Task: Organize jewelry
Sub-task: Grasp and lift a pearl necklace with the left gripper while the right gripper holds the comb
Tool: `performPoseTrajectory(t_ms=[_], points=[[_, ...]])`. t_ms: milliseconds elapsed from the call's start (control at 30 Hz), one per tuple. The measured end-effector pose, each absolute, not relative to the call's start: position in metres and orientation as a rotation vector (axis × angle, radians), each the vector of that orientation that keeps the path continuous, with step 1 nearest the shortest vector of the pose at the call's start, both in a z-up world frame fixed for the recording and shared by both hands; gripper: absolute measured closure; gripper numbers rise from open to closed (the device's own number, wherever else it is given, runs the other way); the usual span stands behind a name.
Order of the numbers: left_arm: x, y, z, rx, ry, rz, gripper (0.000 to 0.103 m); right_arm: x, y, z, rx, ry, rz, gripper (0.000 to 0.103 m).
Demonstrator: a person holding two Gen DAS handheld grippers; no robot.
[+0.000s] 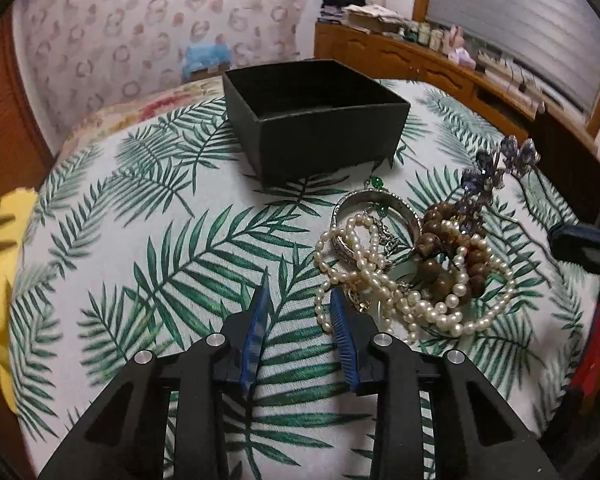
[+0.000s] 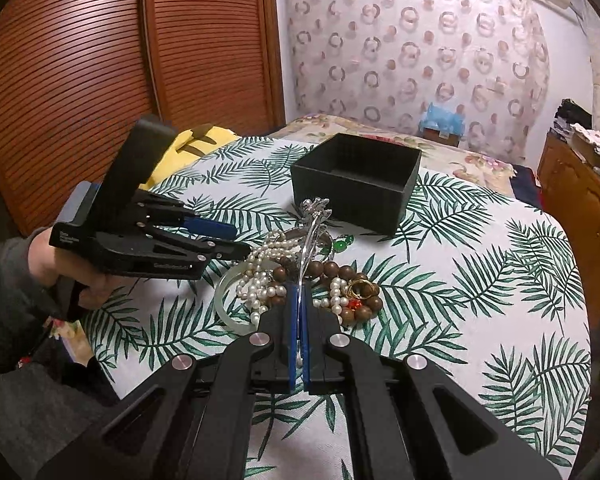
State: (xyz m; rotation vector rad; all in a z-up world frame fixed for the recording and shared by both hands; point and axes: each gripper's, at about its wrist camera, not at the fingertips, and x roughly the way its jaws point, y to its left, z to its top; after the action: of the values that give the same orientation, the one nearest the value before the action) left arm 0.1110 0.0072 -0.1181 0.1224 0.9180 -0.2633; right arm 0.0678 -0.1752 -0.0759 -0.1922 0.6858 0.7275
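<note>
one black box (image 1: 320,120), one jewelry pile (image 1: 412,264).

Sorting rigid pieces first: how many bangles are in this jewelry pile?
2. A silver bangle lies on the pile's side toward the black box; a pale green bangle sticks out at the opposite, near edge. Others may be hidden underneath.

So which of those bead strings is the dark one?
The wooden bead bracelet: big brown beads, unlike the small white ones of the pearl necklace tangled with it.
</note>
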Motion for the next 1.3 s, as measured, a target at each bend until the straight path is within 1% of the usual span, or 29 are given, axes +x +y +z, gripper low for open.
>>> performPoseTrajectory(t_ms=[67, 100, 133, 300, 500, 867, 1300], points=[[0.112, 0.002, -0.119, 0.157, 0.909, -0.266, 0.074, 0.069, -0.176, -0.076, -0.189, 0.687, 0.726, 0.101], [0.113, 0.001, -0.119, 0.155, 0.907, -0.281, 0.082, 0.07, -0.177, -0.077, -0.186, 0.688, 0.724, 0.101], [0.114, 0.001, -0.118, 0.153, 0.91, -0.285, 0.1, 0.07, -0.178, -0.077, -0.183, 0.689, 0.723, 0.101], [0.114, 0.0, -0.109, 0.154, 0.878, -0.272, 0.1, 0.069, -0.178, -0.077, -0.185, 0.689, 0.722, 0.101], [0.109, 0.007, -0.063, 0.117, 0.762, -0.252, 0.1, 0.073, -0.18, -0.075, -0.183, 0.678, 0.714, 0.101], [0.102, 0.006, 0.016, 0.066, 0.602, -0.276, 0.1, 0.074, -0.174, -0.067, -0.188, 0.652, 0.716, 0.101], [0.117, 0.016, 0.074, 0.051, 0.485, -0.231, 0.1, 0.111, -0.166, -0.05, -0.227, 0.631, 0.715, 0.101]])
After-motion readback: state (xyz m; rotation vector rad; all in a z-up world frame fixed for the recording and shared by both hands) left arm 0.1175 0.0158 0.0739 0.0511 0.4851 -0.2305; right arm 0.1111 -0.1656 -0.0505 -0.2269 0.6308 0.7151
